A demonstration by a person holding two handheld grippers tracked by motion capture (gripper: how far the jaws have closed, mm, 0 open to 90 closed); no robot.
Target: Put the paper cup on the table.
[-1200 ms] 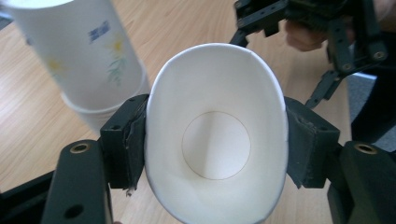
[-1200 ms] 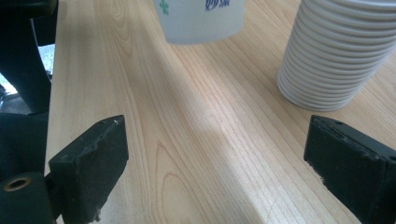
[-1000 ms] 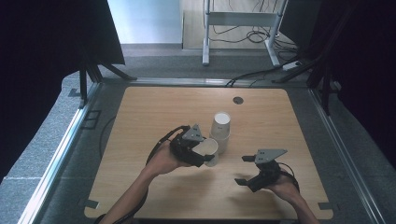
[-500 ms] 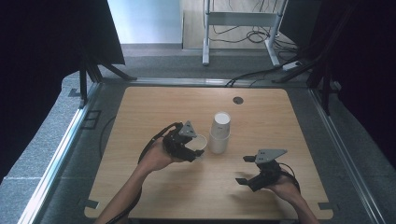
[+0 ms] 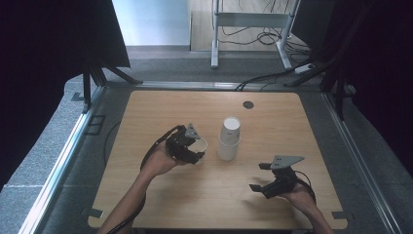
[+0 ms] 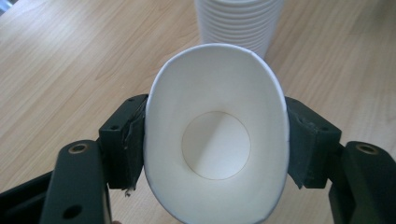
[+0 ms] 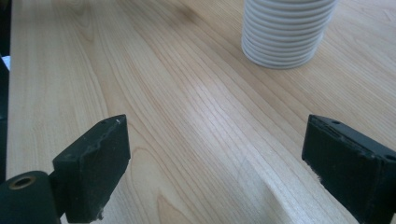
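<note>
Table (image 5: 146,122): we see a light wooden top with rounded corners, its grain running lengthwise in both gripper views
Stack of cups (image 5: 229,138): we find white paper cups nested upside down, standing upright on the wood, ahead of and to the left of the right gripper (image 5: 260,176), and just beside the left gripper (image 5: 197,148)
Dark round spot (image 5: 248,104): we see it set in the top, well beyond the stack, near the far edge
</note>
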